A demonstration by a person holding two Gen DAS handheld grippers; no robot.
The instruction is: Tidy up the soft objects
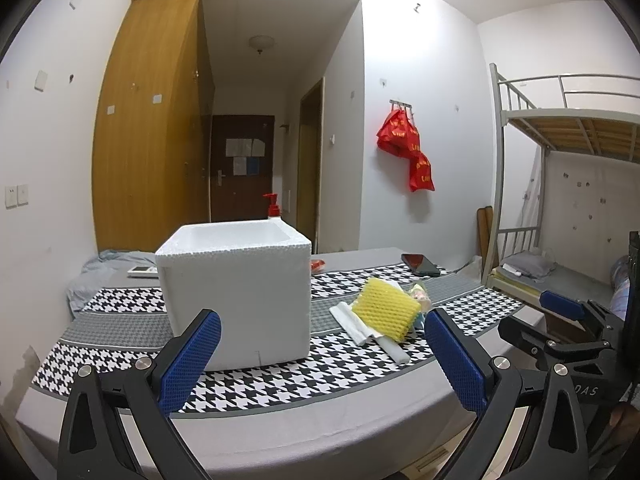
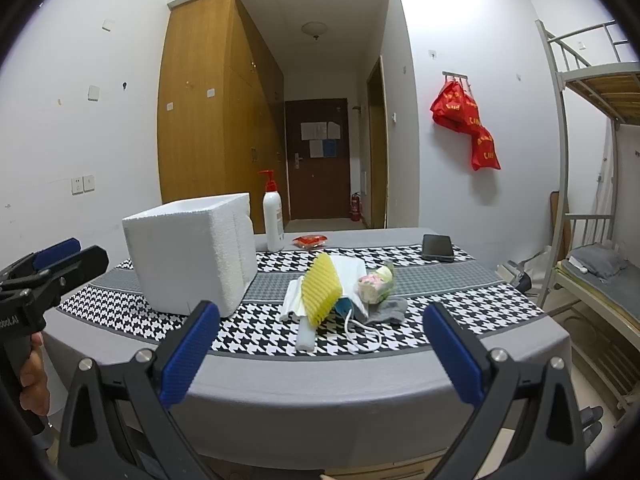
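Observation:
A white foam box (image 1: 236, 292) (image 2: 188, 256) stands open-topped on the houndstooth cloth. To its right lies a heap of soft things: a yellow foam net (image 1: 384, 308) (image 2: 320, 288), white foam sheets (image 1: 360, 324) (image 2: 304, 332), a face mask with loops (image 2: 356, 316), a grey sock (image 2: 388, 312) and a small wrapped bundle (image 2: 374, 282). My left gripper (image 1: 320, 360) is open, held back near the table's front edge before the box. My right gripper (image 2: 320, 352) is open too, facing the heap, empty. Each gripper shows at the edge of the other's view.
A pump bottle with a red top (image 2: 273, 216) stands behind the box. A red packet (image 2: 309, 241) and a dark phone (image 2: 438, 247) (image 1: 420, 264) lie at the back of the table (image 2: 320, 384). A bunk bed (image 2: 592, 240) stands to the right.

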